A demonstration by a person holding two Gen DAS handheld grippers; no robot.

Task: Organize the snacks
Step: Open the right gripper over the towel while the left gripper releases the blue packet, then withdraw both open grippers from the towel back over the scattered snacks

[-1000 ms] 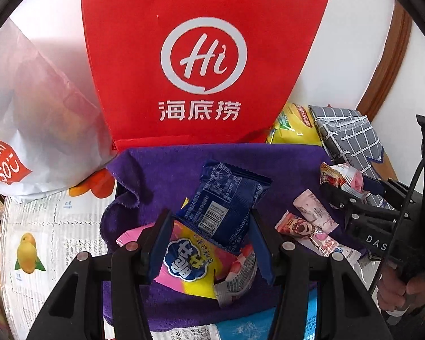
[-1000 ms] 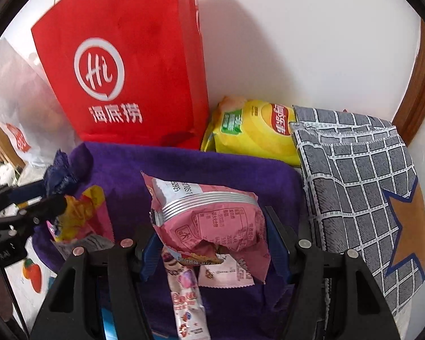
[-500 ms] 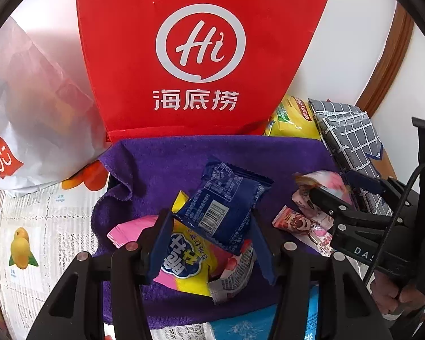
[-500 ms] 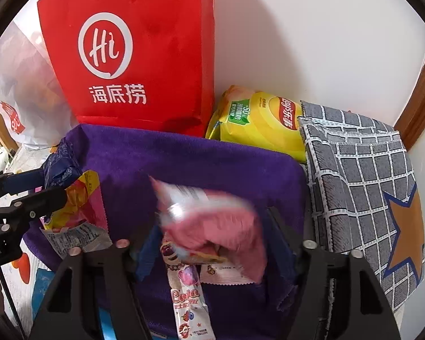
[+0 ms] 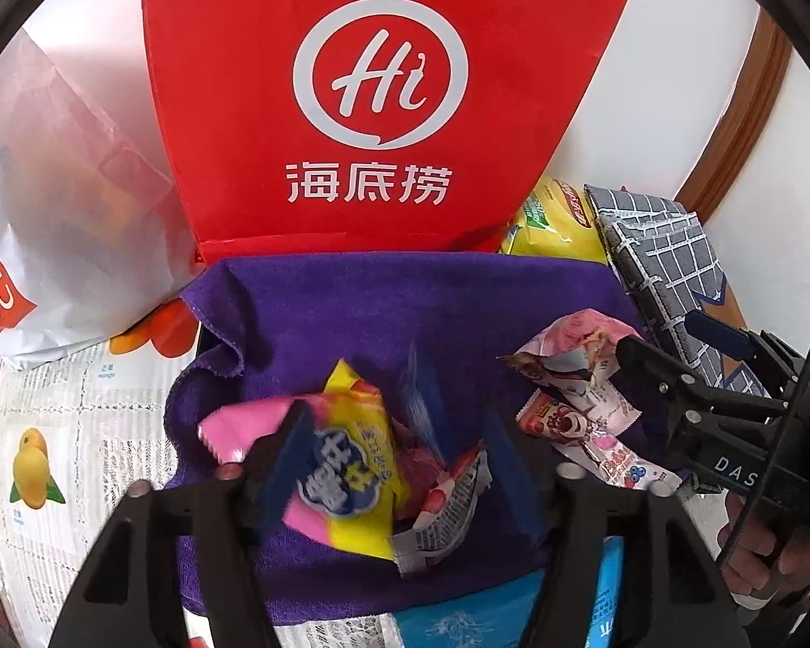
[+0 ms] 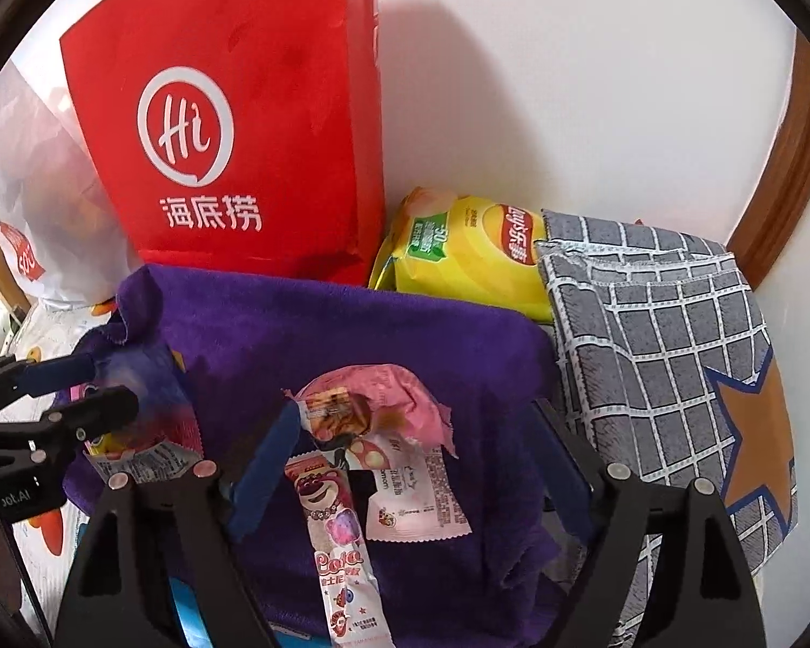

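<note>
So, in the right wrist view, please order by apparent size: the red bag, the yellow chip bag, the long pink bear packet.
1. red bag
2. yellow chip bag
3. long pink bear packet, though it lies nearer the camera, so true size is unsure.

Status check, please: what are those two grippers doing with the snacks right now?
Left gripper just opening, blue packet slipping free. Right gripper just opening, pink packet let go on the purple towel. Nothing in the way.

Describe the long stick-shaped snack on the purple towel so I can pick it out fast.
Start at the purple towel in front of the red bag. Near its front edge, between the right tongs' open fingers, lies the long stick packet. Unlike the crumpled pink wrapper beside it, it is narrow and shows a pink bear face.
</note>
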